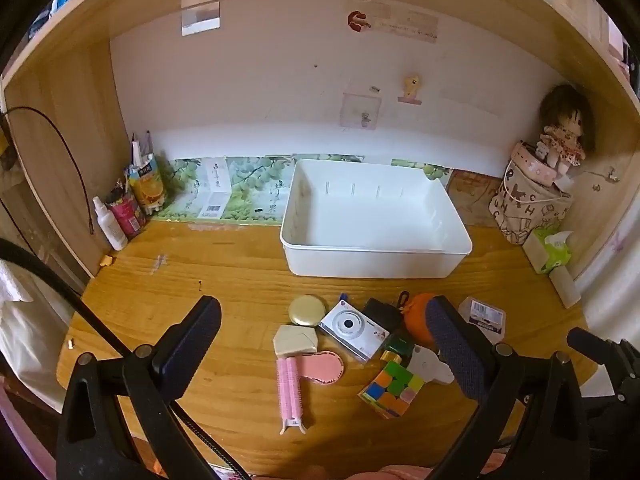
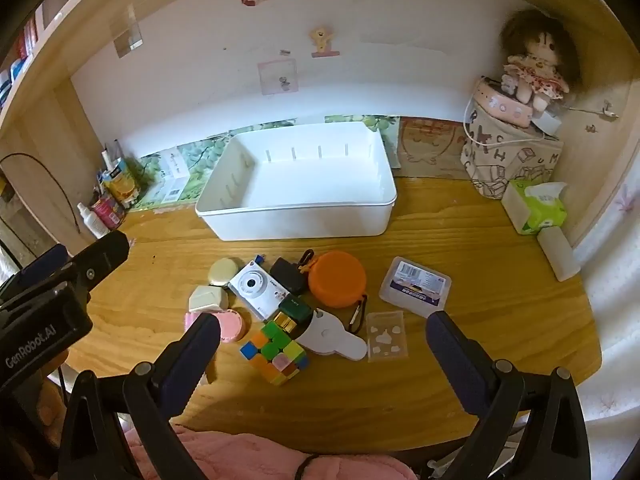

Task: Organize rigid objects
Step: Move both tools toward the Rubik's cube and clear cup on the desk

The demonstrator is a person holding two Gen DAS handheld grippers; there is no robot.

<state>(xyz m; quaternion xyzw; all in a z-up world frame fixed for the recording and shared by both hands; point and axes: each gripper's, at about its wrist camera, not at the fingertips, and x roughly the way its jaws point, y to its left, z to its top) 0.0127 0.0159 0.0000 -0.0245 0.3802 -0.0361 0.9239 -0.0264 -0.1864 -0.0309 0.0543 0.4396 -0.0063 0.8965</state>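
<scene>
While nothing is yet in the white bin (image 2: 296, 184) at the back of the desk (image 2: 500, 292), sorting reads as unstarted. Clutter lies just before it: orange case (image 2: 337, 278), camera (image 2: 256, 286), puzzle cube (image 2: 276, 354), gold compact (image 2: 222, 271). Left gripper (image 1: 324, 344) and right gripper (image 2: 323, 350) both hover above it, jaws fully spread, empty. Next: lower onto one item, close, carry to bin.
</scene>
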